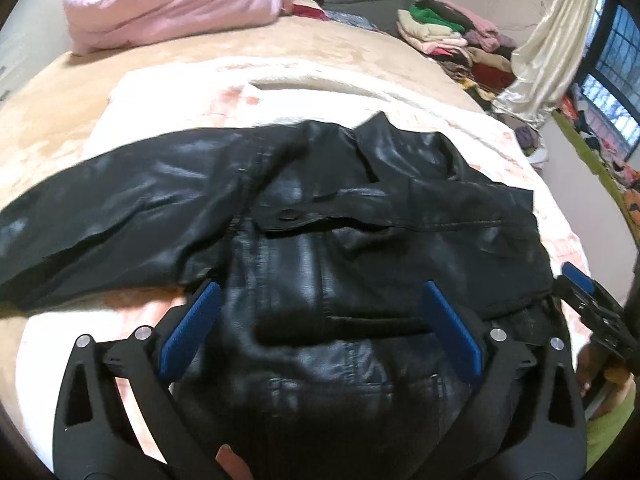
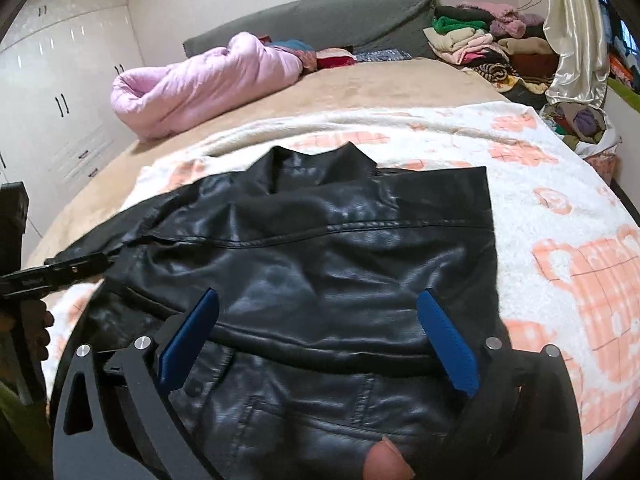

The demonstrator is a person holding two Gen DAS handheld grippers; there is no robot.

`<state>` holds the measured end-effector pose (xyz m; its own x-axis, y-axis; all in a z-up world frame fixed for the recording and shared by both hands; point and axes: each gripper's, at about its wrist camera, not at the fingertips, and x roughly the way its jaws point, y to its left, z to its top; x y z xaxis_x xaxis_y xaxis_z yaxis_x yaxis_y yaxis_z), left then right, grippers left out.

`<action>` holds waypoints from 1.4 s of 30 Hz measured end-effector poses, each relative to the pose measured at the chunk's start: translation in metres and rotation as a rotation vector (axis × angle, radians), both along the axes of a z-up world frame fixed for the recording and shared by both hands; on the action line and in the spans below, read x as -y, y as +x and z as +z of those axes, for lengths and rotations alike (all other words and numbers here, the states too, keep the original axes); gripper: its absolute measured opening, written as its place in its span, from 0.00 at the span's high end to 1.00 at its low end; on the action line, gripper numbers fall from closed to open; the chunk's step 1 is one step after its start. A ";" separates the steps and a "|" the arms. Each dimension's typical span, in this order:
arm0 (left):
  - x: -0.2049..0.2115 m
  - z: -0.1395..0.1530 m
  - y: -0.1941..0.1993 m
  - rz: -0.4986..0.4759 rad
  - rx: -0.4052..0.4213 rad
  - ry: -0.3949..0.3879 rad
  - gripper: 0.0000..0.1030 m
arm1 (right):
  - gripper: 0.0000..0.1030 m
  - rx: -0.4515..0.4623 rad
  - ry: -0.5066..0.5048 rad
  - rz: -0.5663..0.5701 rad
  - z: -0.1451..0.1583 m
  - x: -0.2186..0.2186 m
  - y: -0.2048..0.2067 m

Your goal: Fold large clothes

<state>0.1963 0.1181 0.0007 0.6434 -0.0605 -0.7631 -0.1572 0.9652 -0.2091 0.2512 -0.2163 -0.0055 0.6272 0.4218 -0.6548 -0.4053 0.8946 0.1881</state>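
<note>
Black leather jacket (image 1: pixel 320 208) spread on a white blanket with peach checks (image 2: pixel 560 264), itself laid over the tan bed (image 1: pixel 60 92); collar toward the headboard, one sleeve stretched flat toward the left edge of the left wrist view, the other side folded in over the front to a straight edge in the right wrist view. Left tongs (image 1: pixel 320 320) wide open above the lower front of the jacket, blue pads (image 1: pixel 188 332) apart, nothing gripped. Right tongs (image 2: pixel 318 332) likewise spread wide over the folded panel, pads clear of the leather as far as can be seen. Pink quilt (image 2: pixel 200 84) bundled near the grey headboard (image 2: pixel 320 20); stacked clothes (image 2: pixel 472 40) at the far corner beside a cream curtain (image 2: pixel 572 40); white wardrobe (image 2: pixel 60 80) along the wall.
</note>
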 end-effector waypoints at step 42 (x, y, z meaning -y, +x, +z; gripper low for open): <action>-0.141 0.026 -0.072 0.388 0.062 -0.030 0.09 | 0.04 0.107 0.004 0.266 0.056 -0.189 -0.049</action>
<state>0.1243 0.2594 0.0269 0.6674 0.1748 -0.7239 -0.4955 0.8299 -0.2564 0.2022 -0.0272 0.0501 0.5597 0.5831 -0.5889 -0.6432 0.7537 0.1350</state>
